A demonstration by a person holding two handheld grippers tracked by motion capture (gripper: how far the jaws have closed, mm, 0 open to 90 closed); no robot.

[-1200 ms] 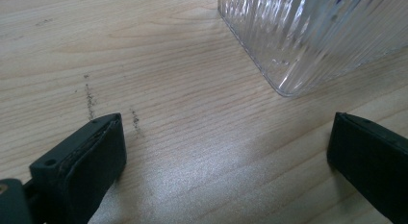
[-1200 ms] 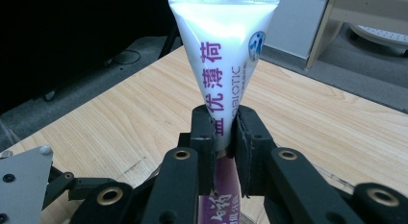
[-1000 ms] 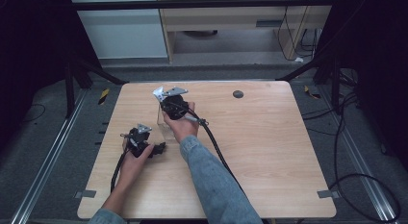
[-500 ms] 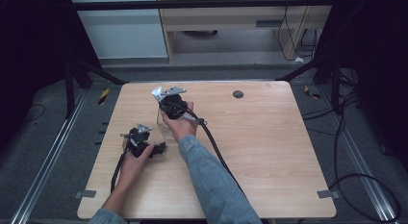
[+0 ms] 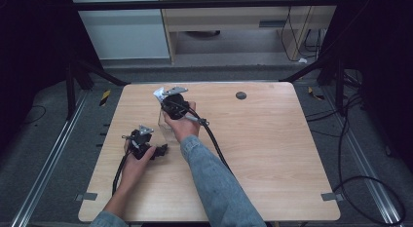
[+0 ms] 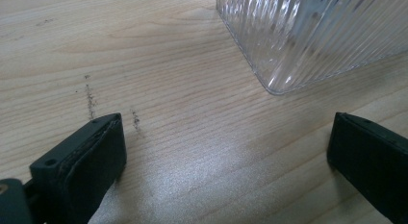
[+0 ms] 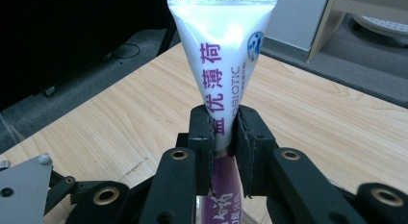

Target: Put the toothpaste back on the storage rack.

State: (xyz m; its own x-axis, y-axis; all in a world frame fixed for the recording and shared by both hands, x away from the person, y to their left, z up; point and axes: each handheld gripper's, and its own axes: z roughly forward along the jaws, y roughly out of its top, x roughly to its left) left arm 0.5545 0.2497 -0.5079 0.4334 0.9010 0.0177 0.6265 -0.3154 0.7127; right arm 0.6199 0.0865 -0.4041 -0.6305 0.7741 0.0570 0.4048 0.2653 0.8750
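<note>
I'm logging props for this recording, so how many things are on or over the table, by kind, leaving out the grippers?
White tube with purple lettering, clamped in the right gripper: 1
Clear ribbed glass container, ahead of the open left gripper: 1
Small dark round disc on the wooden table: 1
Total: 3

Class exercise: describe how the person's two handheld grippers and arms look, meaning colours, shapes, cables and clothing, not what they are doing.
Both grippers are black. The left gripper has thick, blocky, matte jaws. The right gripper has flat jaws on hinged black links with brass-coloured pivot holes. A grey three-cornered plate sits on top of the right one, and a black cable trails from it. The right arm wears a blue denim sleeve.
</note>
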